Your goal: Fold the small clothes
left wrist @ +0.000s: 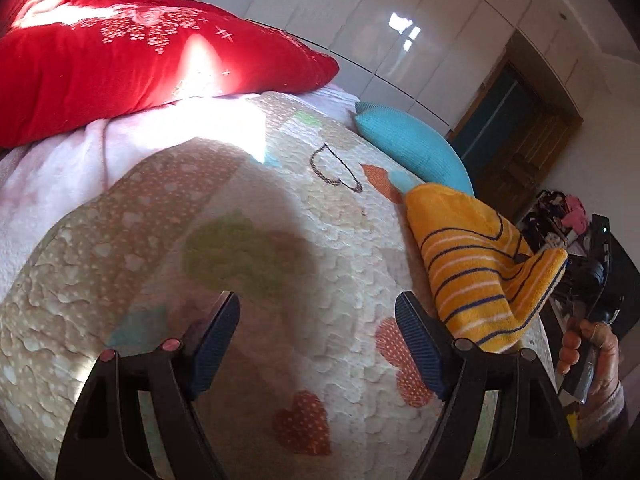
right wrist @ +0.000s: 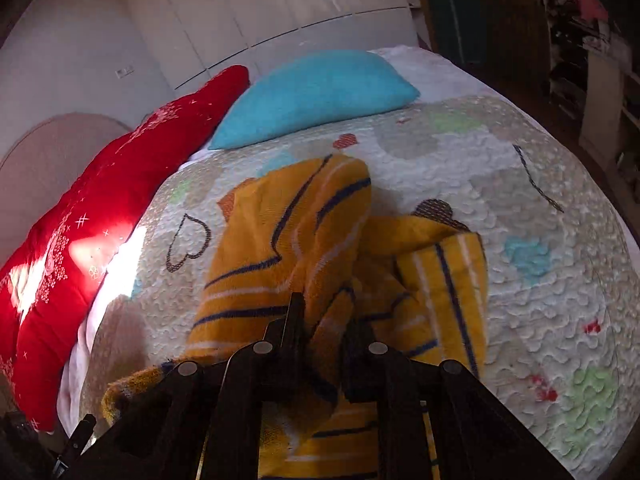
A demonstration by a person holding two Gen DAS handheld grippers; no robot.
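Observation:
An orange garment (right wrist: 296,240) with navy and white stripes lies bunched on the quilted bedspread (right wrist: 540,280). My right gripper (right wrist: 326,320) is shut on a fold of this garment, with cloth pinched between its jaws and lifted a little. In the left wrist view the garment (left wrist: 472,264) hangs at the right, held up at its corner by the right gripper (left wrist: 576,268) in the person's hand. My left gripper (left wrist: 316,320) is open and empty above the bedspread (left wrist: 280,208), just left of the garment.
A red pillow (left wrist: 120,60) and a blue pillow (left wrist: 416,148) lie at the head of the bed; both show in the right wrist view too, the red pillow (right wrist: 100,220) and the blue pillow (right wrist: 316,92). White wardrobe doors (left wrist: 400,20) stand behind. A cluttered shelf (right wrist: 588,40) stands at the right.

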